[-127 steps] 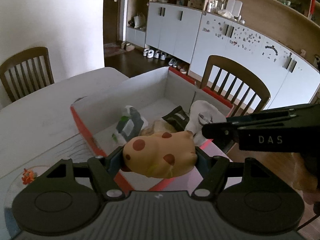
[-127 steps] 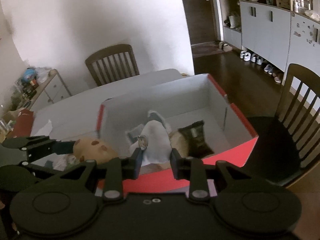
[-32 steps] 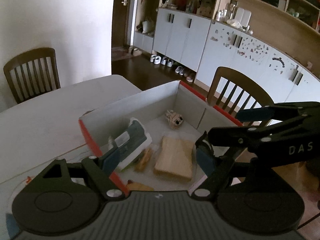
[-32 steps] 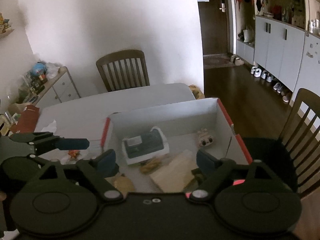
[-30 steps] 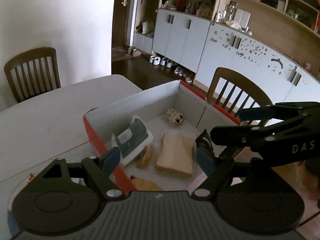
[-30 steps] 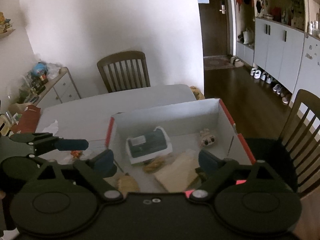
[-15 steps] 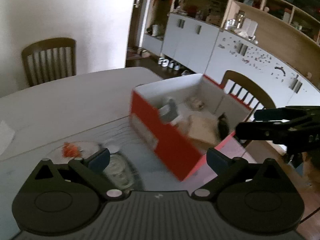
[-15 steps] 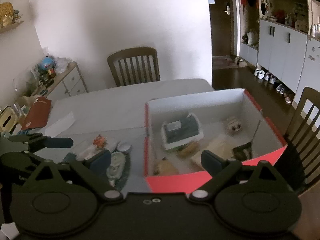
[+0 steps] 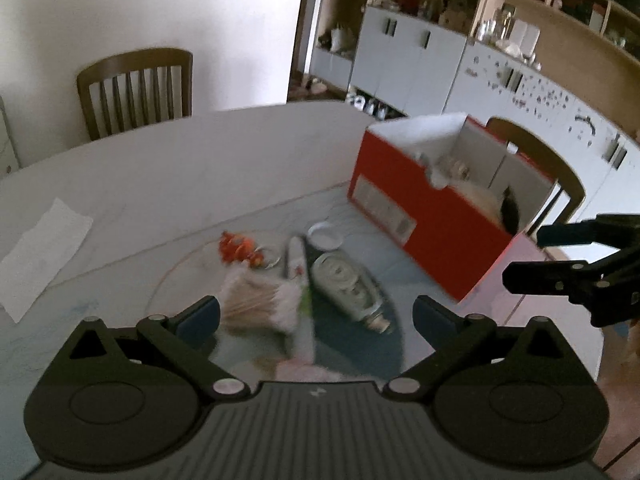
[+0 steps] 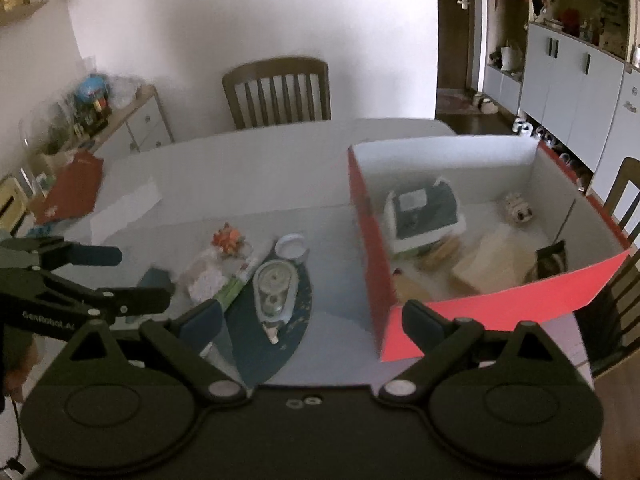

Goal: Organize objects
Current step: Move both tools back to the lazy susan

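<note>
A red box [image 10: 368,240] with white inner walls stands at the right of the table, holding a grey-and-white pack [image 10: 424,212], a bread slice [image 10: 492,260], a small toy [image 10: 518,208] and a dark packet [image 10: 552,262]. Left of it loose things lie on a dark mat [image 10: 276,328]: a clear container [image 9: 344,284], a white lid [image 9: 325,235], a tube [image 9: 298,264], a bag of cotton swabs [image 9: 256,304] and an orange trinket [image 9: 240,248]. My left gripper [image 9: 316,316] hangs open above the swabs, holding nothing. My right gripper [image 10: 314,320] is open and empty near the container [image 10: 274,284].
A sheet of paper [image 10: 126,208] lies at the table's left. A wooden chair [image 10: 276,92] stands behind the table and another [image 9: 540,160] behind the box. A sideboard [image 10: 132,124] with clutter and a red book [image 10: 72,192] is at the far left.
Both grippers have swung left, away from the box and over the loose pile on the mat. The box now sits to the right. Both stay empty.
</note>
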A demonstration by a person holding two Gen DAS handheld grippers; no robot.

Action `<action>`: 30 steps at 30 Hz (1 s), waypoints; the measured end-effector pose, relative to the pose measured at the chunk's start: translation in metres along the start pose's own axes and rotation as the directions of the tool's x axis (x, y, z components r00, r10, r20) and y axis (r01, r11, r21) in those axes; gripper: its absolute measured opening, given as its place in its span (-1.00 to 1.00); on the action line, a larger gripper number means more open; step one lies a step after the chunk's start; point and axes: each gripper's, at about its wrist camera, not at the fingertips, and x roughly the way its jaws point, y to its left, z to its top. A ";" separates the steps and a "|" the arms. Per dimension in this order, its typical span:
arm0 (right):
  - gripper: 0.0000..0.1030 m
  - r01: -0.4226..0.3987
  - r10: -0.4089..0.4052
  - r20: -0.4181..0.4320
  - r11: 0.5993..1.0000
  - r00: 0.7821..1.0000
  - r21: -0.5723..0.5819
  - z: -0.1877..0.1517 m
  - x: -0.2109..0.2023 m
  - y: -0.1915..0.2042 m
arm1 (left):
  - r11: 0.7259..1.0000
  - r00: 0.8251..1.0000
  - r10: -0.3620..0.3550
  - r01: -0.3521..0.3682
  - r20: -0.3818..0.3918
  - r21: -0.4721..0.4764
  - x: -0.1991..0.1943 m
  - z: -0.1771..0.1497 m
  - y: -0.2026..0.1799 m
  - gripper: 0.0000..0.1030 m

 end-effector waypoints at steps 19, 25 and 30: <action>0.82 0.057 -0.066 -0.118 0.995 0.991 -0.080 -0.007 0.085 0.034 | 0.998 0.995 -0.030 0.035 -0.099 0.047 0.075 -0.006 0.056 1.00; 0.79 0.068 -0.080 -0.167 0.995 0.983 -0.073 -0.010 0.109 0.032 | 0.994 0.990 -0.043 0.055 -0.135 0.091 0.094 -0.004 0.056 1.00; 0.75 0.073 -0.076 -0.173 0.997 0.982 -0.026 -0.015 0.121 0.035 | 0.994 0.987 -0.069 0.081 -0.145 0.078 0.103 0.000 0.061 1.00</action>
